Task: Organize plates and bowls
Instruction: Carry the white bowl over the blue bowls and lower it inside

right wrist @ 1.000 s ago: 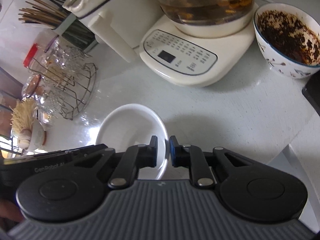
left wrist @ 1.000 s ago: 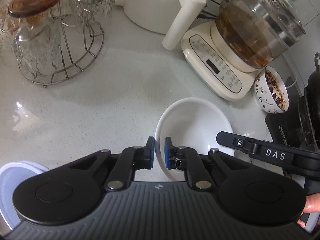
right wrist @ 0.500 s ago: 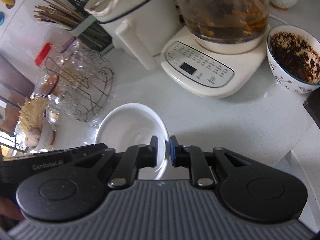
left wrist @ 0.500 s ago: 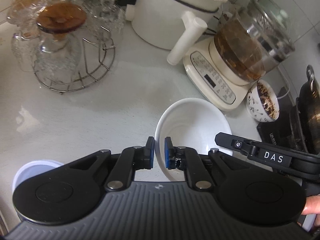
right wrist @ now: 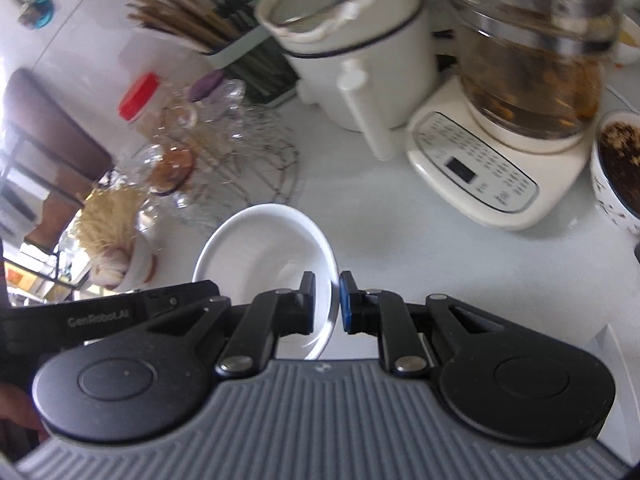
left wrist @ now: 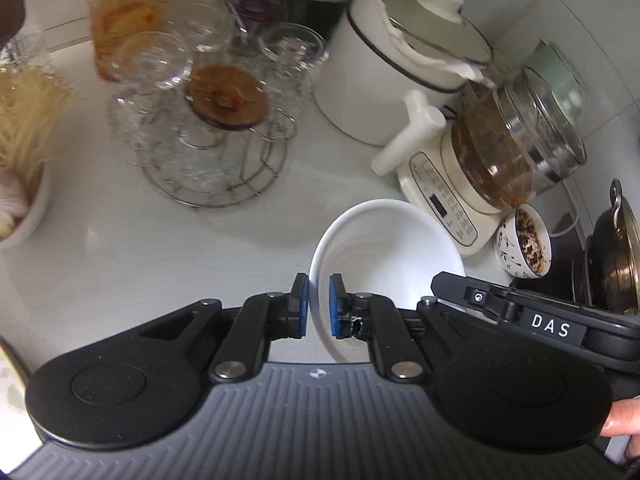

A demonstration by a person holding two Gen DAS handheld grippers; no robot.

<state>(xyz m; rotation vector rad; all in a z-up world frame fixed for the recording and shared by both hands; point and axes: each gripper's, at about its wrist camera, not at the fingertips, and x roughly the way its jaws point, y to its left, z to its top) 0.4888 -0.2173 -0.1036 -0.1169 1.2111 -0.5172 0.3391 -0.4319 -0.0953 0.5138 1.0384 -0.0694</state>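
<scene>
A white bowl (left wrist: 384, 248) is being carried above the counter (left wrist: 120, 248), its opposite rims clamped by the left gripper (left wrist: 319, 306) and right gripper (right wrist: 335, 302); level, matched lifting is probably being called for

glass kettle (left wrist: 516, 140) beside white pot (left wrist: 396, 76); wire glass rack (left wrist: 212, 148) nearby.

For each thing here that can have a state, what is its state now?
white bowl: empty, gripped on opposite rims.
left gripper: shut on the bowl's rim.
right gripper: shut on the bowl's rim.
glass kettle: lid on, holds brown liquid.
white pot: lid on.
patterned bowl: holds dark flakes.
</scene>
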